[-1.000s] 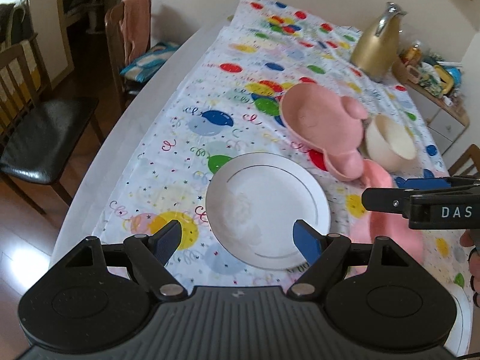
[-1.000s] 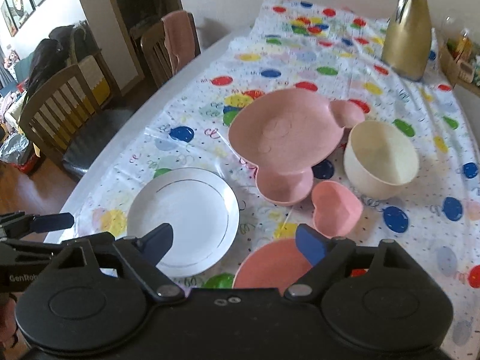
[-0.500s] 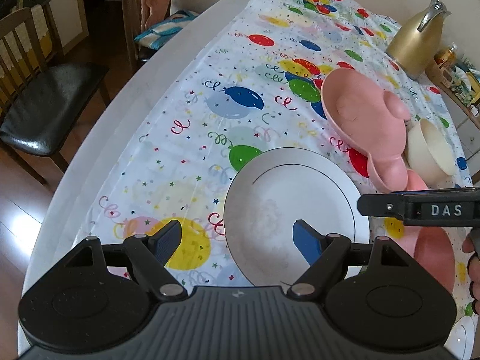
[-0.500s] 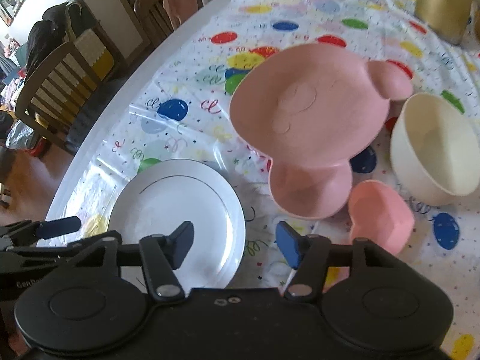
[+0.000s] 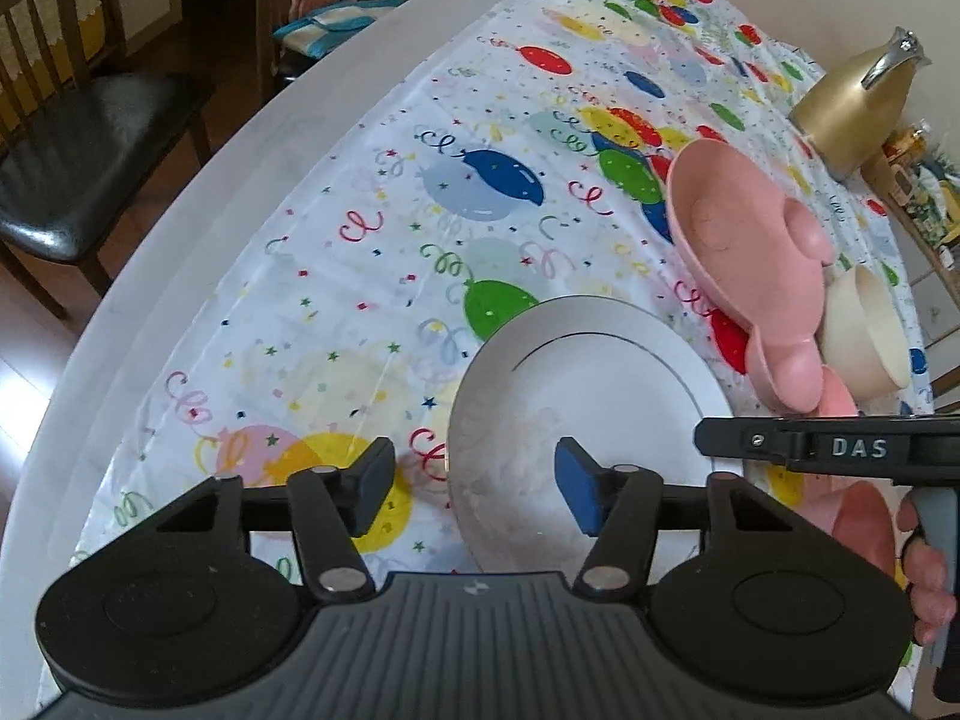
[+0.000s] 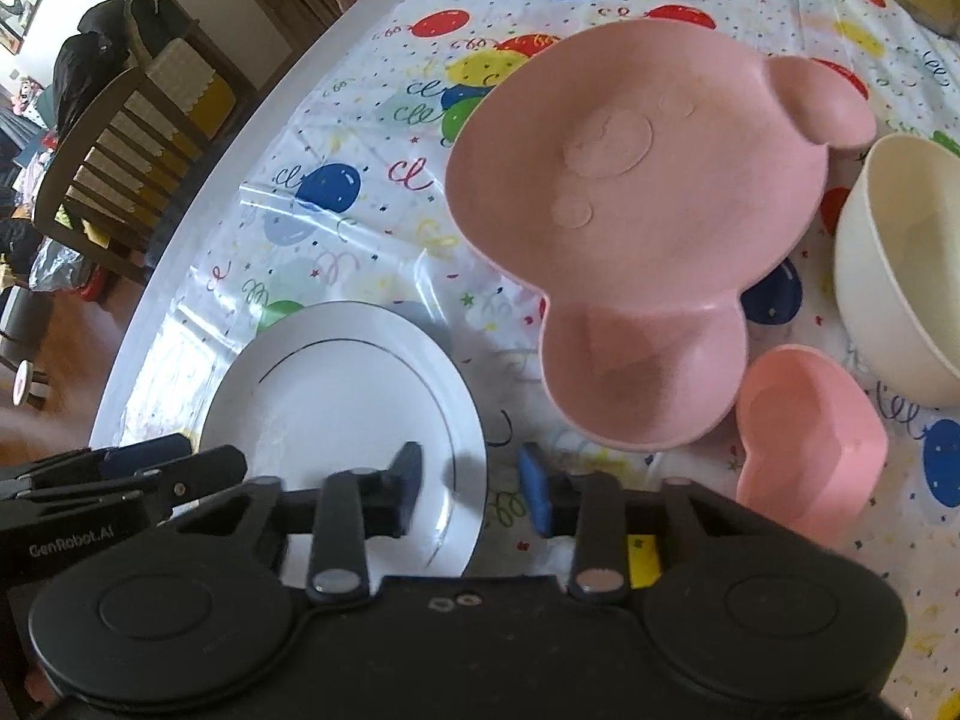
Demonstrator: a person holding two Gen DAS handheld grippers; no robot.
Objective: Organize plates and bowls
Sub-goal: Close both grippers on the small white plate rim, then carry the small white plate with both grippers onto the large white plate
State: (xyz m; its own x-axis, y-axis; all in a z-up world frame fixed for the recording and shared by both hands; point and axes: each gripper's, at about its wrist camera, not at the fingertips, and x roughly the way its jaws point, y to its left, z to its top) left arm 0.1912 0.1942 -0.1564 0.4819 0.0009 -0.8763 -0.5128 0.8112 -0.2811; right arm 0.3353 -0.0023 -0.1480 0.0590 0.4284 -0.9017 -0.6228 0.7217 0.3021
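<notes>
A white plate [image 5: 600, 396] [image 6: 336, 396] with a thin dark ring lies on the balloon-print cloth near the table's front edge. My left gripper [image 5: 474, 486] straddles the plate's left rim: one pad hangs over the plate, the other over the cloth. Its jaws are closing, with a gap still showing on both sides. My right gripper [image 6: 471, 486] straddles the plate's right rim in the same way, jaws closing and not pressing. Behind the plate are a pink bear-shaped plate [image 6: 630, 198], a cream bowl [image 6: 900, 276] and a pink heart-shaped bowl [image 6: 810, 438].
A pink round bowl [image 5: 864, 522] sits at the front right, partly hidden by the right gripper's finger [image 5: 780, 444]. A gold jug [image 5: 852, 102] stands at the back right. The white table edge [image 5: 180, 252] curves along the left, with dark chairs [image 5: 84, 162] beyond it.
Both grippers have come down and closer to the white plate, one at each side rim. The jaws of both have narrowed, the right more than the left.
</notes>
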